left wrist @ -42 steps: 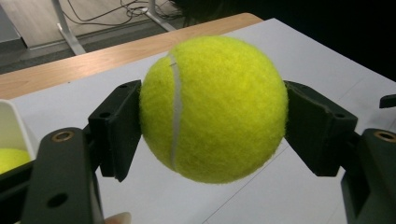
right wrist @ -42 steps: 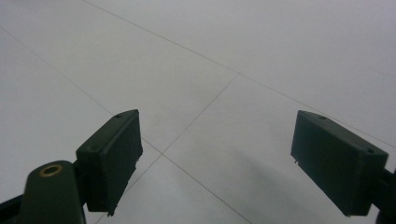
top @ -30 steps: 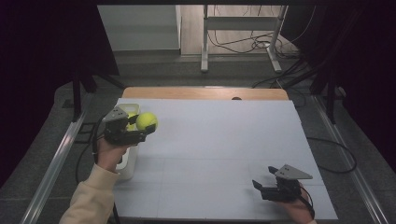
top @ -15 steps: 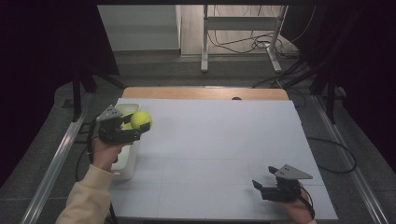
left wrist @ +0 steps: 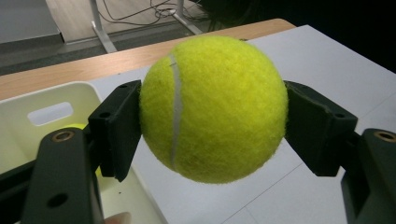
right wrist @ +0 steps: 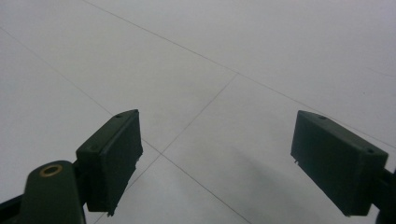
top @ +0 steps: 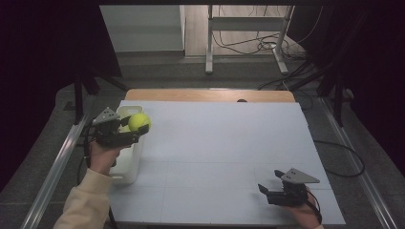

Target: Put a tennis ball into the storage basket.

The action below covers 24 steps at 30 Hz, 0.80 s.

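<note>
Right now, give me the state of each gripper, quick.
Left gripper: shut on the tennis ball, beside the white bin.
Right gripper: open, holding nothing, low over the white table.

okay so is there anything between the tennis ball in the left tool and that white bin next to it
Nothing visible does. The left tool holds the tennis ball at the white bin, by its inner rim, with no lid on the bin. Something yellow-green already lies inside against one wall, leaving bare floor beside it.
</note>
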### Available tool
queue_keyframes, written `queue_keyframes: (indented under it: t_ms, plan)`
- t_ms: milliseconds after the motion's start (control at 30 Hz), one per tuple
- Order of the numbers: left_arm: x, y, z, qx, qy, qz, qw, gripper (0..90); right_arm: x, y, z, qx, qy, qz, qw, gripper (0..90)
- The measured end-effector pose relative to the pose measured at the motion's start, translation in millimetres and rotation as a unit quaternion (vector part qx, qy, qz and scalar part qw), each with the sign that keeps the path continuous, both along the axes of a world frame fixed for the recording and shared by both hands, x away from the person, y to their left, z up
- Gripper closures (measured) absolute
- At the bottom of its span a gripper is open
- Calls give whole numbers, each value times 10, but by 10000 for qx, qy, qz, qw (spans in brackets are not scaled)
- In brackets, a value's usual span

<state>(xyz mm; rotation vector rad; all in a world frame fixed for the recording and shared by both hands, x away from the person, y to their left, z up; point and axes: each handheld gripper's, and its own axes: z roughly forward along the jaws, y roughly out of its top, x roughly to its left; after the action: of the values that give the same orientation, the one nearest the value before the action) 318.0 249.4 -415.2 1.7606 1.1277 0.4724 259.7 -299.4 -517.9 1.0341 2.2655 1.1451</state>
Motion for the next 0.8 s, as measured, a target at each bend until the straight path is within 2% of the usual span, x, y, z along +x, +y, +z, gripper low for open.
queue_keyframes:
  t_ms: [800]
  plan:
    - [23,242,-49,41,80,370,9993,255,3,4,-5,11,10,-3,10000,166]
